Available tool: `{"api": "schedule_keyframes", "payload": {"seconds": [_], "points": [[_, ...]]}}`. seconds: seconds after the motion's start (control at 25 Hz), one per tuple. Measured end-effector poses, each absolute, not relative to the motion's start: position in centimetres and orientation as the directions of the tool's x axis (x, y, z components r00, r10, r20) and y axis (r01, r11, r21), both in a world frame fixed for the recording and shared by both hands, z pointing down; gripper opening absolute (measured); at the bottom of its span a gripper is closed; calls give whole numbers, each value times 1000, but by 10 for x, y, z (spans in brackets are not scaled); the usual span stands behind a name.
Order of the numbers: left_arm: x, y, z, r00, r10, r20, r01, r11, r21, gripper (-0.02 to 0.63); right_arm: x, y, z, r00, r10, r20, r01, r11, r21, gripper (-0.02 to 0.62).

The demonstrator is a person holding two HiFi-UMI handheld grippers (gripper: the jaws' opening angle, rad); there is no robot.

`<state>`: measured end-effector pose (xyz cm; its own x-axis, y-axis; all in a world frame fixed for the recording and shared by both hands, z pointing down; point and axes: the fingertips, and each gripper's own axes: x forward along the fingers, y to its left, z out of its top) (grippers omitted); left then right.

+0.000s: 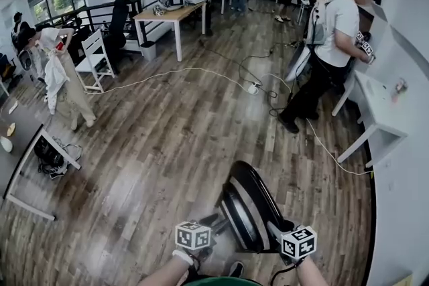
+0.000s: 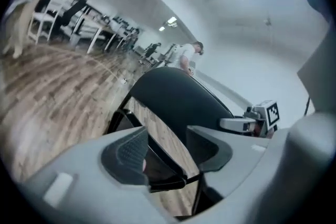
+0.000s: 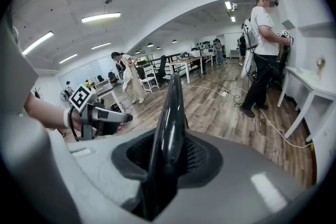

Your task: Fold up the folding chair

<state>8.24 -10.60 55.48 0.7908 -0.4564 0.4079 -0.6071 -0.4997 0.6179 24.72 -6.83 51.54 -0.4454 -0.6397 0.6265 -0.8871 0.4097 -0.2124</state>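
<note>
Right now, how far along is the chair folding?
Mostly done: the folding chair looks nearly flat, seat close against back. In hand: the right tool clamps the panel edge; the left tool straddles a frame tube, open. Left: pressing it fully shut, if any gap remains.

Folding chair [image 1: 249, 207]: black shell, smooth glossy plastic look, catches light glare. Its frame tubes [image 2: 165, 185]: thin, dark, satin. Floor [image 1: 167, 144]: wood-look planks, low sheen. Left gripper [image 2: 168, 157] and right gripper [image 3: 169, 156] bodies: matt grey plastic. Their pads [image 2: 128, 152]: dark, finely textured.
</note>
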Motion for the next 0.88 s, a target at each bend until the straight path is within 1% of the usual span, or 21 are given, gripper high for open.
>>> {"api": "schedule_keyframes", "payload": {"seconds": [0.04, 0.12, 0.2, 0.24, 0.28, 0.48, 0.64, 0.88], "points": [[78, -104, 544, 783, -468, 409, -620, -540, 570, 210, 245, -66, 516, -443, -641, 626, -888, 410, -209, 106], [70, -100, 522, 765, -506, 399, -644, -588, 489, 161, 240, -60, 518, -445, -645, 622, -887, 412, -208, 106], [65, -94, 502, 744, -550, 380, -668, -622, 408, 84, 238, -53, 520, -445, -648, 618, -887, 415, -203, 106], [63, -91, 495, 734, -570, 369, -679, -633, 371, 53, 239, -51, 522, -439, -654, 616, -889, 415, -193, 106], [62, -89, 489, 724, -590, 358, -689, -640, 340, 40, 241, -50, 524, -429, -663, 613, -893, 414, -177, 106], [46, -96, 459, 692, -651, 313, -721, -646, 250, 32, 241, -64, 522, -387, -690, 612, -908, 400, -124, 106], [39, -96, 454, 679, -663, 316, -734, -616, 284, 32, 245, -68, 515, -390, -673, 629, -908, 395, -140, 106], [28, -95, 471, 655, -677, 335, -755, -576, 313, 32, 247, -73, 517, -387, -672, 631, -909, 392, -139, 106]]}}
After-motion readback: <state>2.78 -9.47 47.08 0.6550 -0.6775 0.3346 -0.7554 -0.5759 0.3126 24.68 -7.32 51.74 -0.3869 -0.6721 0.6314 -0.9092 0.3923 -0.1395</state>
